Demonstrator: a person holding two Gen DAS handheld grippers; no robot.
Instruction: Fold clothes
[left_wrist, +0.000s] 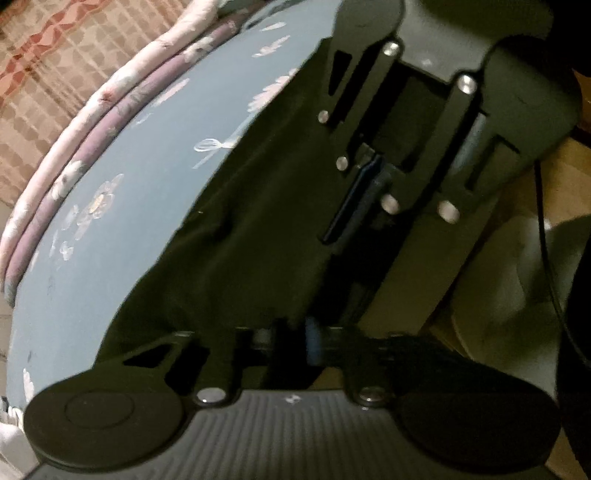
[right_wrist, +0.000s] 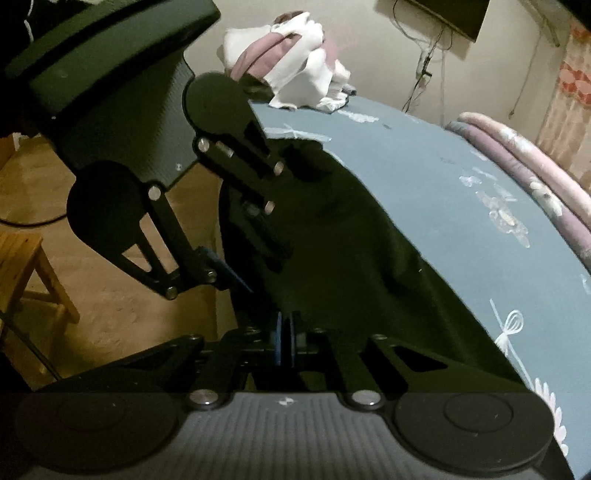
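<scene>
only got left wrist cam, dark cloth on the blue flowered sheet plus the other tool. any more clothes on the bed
Observer: Yes, a loose pile of white and mauve clothes sits at the far end of the blue flowered bed sheet.
Operator: anything on the floor
Observer: A small wooden stool stands on the floor beside the bed, beyond the left tool.
Operator: is the right tool shut
Observer: Yes, the right tool has its pads together at the near edge of the dark garment.
</scene>
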